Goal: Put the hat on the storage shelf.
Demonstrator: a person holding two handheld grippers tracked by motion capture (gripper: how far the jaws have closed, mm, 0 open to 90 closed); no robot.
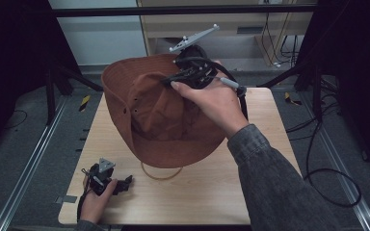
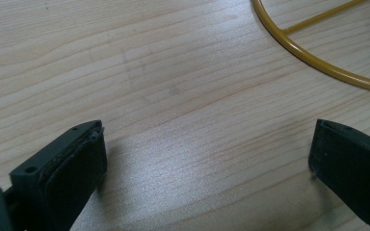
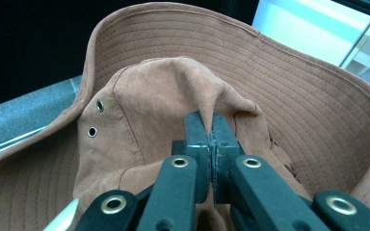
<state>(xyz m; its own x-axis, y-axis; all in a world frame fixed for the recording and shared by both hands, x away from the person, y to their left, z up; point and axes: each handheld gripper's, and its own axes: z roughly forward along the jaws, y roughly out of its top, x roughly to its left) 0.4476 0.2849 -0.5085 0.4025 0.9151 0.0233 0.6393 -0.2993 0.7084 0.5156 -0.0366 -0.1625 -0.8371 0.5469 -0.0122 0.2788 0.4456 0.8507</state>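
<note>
The right gripper (image 1: 189,72) pinches a fold of the brown hat (image 1: 166,113) at its crown, jaws squeezed tight on the cloth as the right gripper view shows (image 3: 211,139); the hat hangs tilted above the middle and far part of the wooden table (image 1: 212,192), brim flared upward toward the far edge. The hold is on 1 thin ridge of soft fabric, so the likeliest fault, as I judge it, is the fold sliding out of the jaws under the hat's own weight, dropping it crooked; a quick swing would make that more likely, since the wide brim would drag. A yellow wire ring (image 1: 161,172) lies on the table just under the near brim; it may belong to a stand, though I cannot tell; a low pass could catch it. The left gripper (image 1: 118,184) rests near the table's near-left corner, jaws spread wide over bare wood with nothing between them (image 2: 207,159), well apart from the hat, the ring just beyond it.
</note>
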